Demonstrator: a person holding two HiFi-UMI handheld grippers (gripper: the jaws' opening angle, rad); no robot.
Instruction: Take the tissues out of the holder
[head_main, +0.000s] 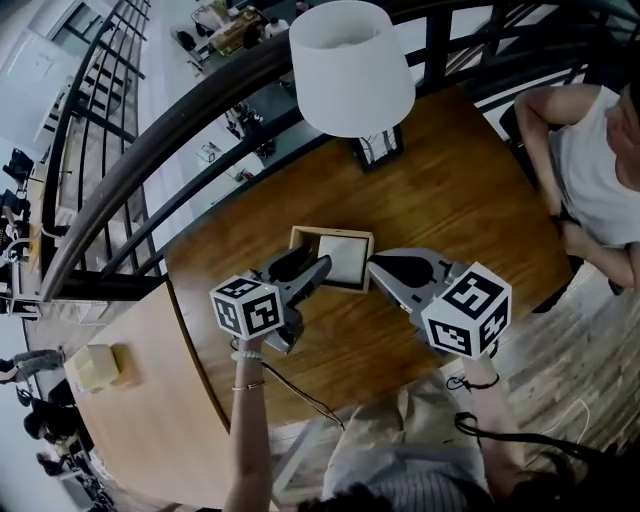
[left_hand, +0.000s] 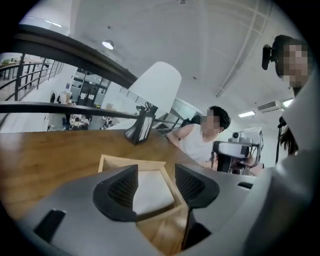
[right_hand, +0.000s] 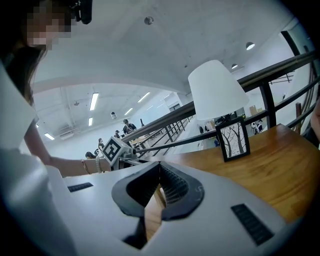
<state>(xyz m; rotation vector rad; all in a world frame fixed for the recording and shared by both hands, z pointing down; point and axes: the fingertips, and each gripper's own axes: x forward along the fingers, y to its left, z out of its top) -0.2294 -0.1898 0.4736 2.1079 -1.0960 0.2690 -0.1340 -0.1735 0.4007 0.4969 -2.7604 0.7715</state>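
On the wooden table (head_main: 450, 200), near the edge closest to the wearer, sits the square wooden holder (head_main: 330, 232), flat and upright, well short of the lamp (head_main: 350, 65). The white tissues (head_main: 345, 255) lie inside it as a neat stack filling the tray; none lifted, none on the table. Task judged at its start: nothing is out yet, and the whole grasp and withdrawal is left. Both tools converge on the holder from the wearer's side. Left gripper (head_main: 318, 268) comes in from the lower left, angled down over the holder's near-left corner, its tips above the tissues' near-left edge. Its jaws are spread wide, and in the left gripper view the stack shows in the gap beyond the pads, with neither pad pressing on it. Right gripper (head_main: 374, 268) comes in from the lower right, tip at or just beside the holder's right wall. Its jaws are closed tip to tip, with pale wood showing only through the slot behind the tips. Nothing seems pinched, so likely bracing.
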